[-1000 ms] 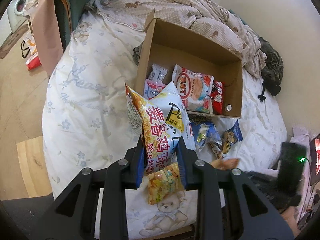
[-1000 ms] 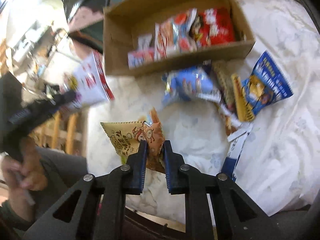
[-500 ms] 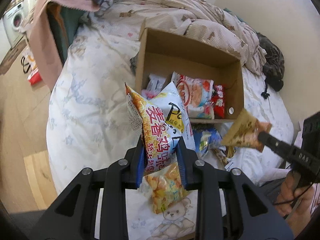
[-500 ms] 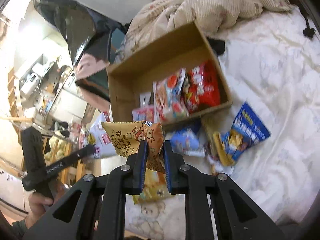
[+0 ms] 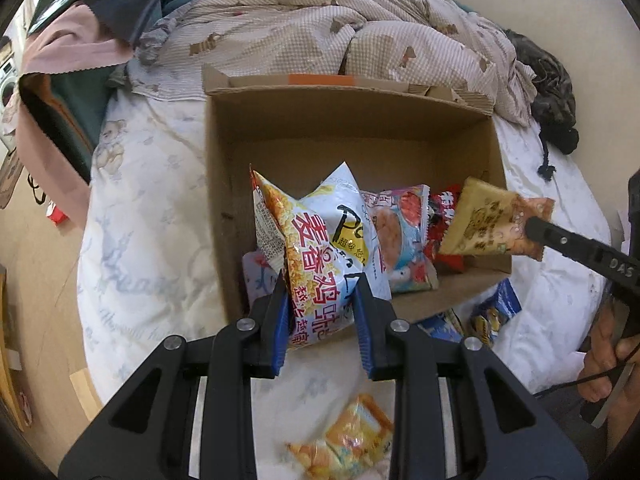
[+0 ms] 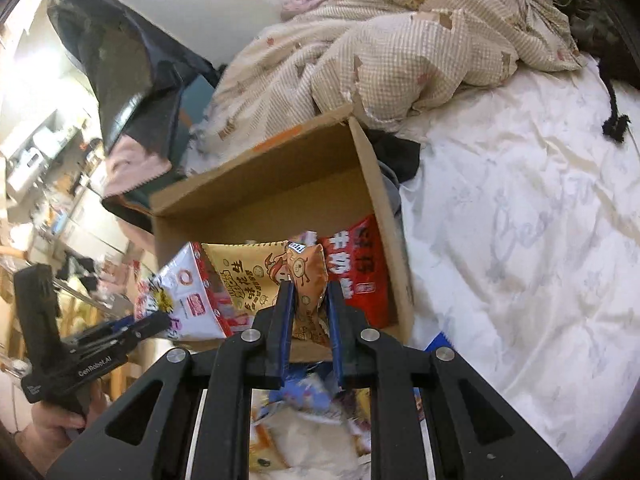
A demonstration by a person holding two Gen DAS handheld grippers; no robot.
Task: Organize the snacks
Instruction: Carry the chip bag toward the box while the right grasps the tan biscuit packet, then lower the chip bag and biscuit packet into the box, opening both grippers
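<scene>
My left gripper [image 5: 322, 300] is shut on a white and yellow chip bag [image 5: 320, 236] and holds it over the near left part of the open cardboard box [image 5: 224, 184]. My right gripper [image 6: 309, 300] is shut on a tan and orange snack bag [image 6: 276, 276], also over the box [image 6: 372, 176]. That bag shows in the left wrist view [image 5: 492, 224], held over the box's right side. A red packet [image 6: 360, 264] and a pink and blue packet [image 5: 400, 240] lie inside the box.
The box sits on a white bed sheet [image 5: 152, 216] with a crumpled checked quilt [image 5: 320, 32] behind it. Loose snacks lie in front of the box: an orange bag [image 5: 348, 440] and a blue bag [image 5: 496, 312]. The wooden floor [image 5: 36, 264] is at the left.
Both grippers have moved forward from in front of the box to above it, each keeping its bag. The box now fills more of both views.
</scene>
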